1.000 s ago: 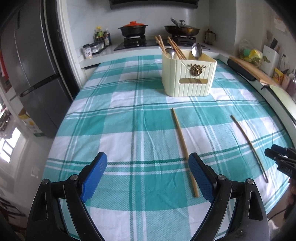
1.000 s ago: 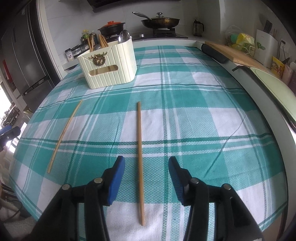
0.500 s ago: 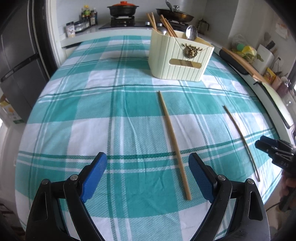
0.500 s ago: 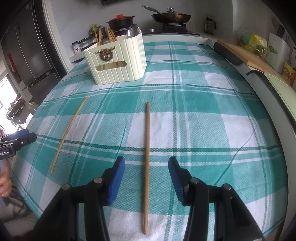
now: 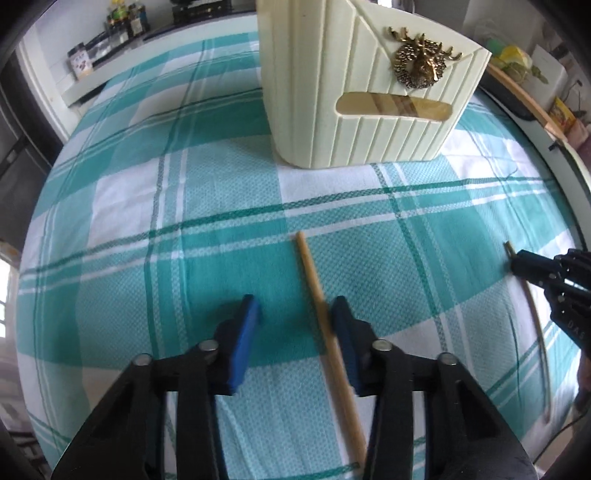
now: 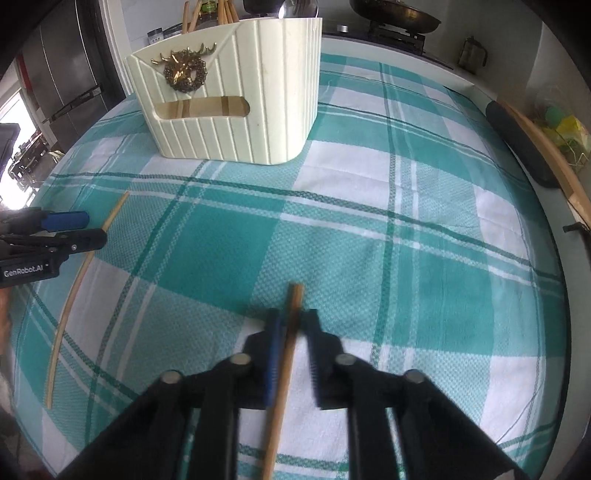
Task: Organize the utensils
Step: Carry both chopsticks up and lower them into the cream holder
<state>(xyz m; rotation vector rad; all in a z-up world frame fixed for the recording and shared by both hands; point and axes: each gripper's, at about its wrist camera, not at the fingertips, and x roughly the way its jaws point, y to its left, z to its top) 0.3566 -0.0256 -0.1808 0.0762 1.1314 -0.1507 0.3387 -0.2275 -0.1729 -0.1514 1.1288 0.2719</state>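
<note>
Now, step in hand: picking up the two loose chopsticks off the checked tablecloth so they can join the others in the cream utensil holder.
Left gripper: my jaws are closing; the left chopstick lies between the blue pads, touching or nearly touching the right-hand pad, with a clear gap to the other pad, so I do not have it pinched yet.
Right gripper: my jaws are closed on the right chopstick, near its far end; the stick runs back under me toward the table's near edge.
Where the sticks lie: both flat on the cloth, well apart from each other, each pointing roughly toward the holder.
Utensil holder: upright beyond both sticks, already carrying chopsticks and a spoon, with its deer-head badge facing me.
Next move, as I judge it: finish the left squeeze until both pads bear on the stick, then lift both sticks.
What that calls for: a firm, centred pinch, since thin round sticks may roll or pivot; then tipping each stick upright over the holder's open top before letting go.
</note>
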